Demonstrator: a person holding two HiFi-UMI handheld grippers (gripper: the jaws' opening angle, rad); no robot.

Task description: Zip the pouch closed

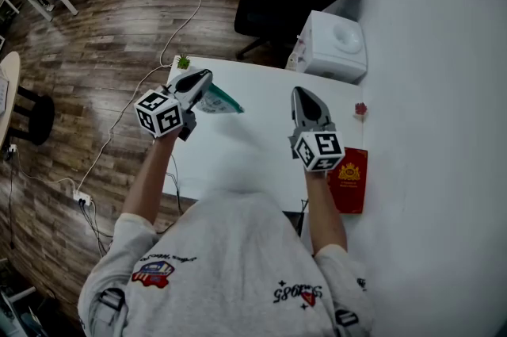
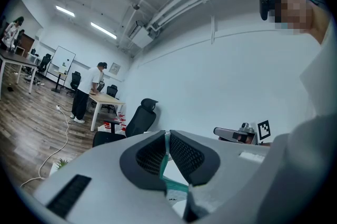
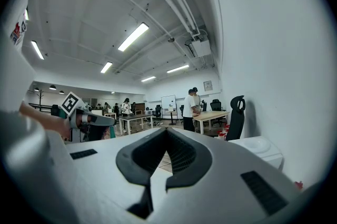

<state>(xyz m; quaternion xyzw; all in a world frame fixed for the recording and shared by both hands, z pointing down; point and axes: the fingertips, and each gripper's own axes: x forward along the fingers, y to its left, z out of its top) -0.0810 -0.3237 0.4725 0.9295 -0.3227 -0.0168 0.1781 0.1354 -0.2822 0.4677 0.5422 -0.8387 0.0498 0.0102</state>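
Note:
A teal pouch [image 1: 223, 101] hangs in the air over the white table [image 1: 238, 145], held up at its left end. My left gripper [image 1: 204, 82] is shut on it. In the left gripper view a strip of the teal pouch [image 2: 166, 167] shows pinched between the black pads [image 2: 152, 157] of the left gripper [image 2: 167, 136]. My right gripper [image 1: 305, 96] hovers to the right of the pouch, apart from it, shut and empty. In the right gripper view the right gripper [image 3: 166, 131] has its jaws together with nothing in them, and the left gripper [image 3: 88, 119] appears at the left. The zip is not visible.
A red booklet [image 1: 348, 178] lies at the table's right edge, a small red object [image 1: 360, 109] beyond it. A small green plant [image 1: 184, 62] stands at the far left corner. Behind the table are a white dispenser [image 1: 337, 46] and a black office chair [image 1: 277, 6]. A cable [image 1: 119, 121] runs across the wooden floor.

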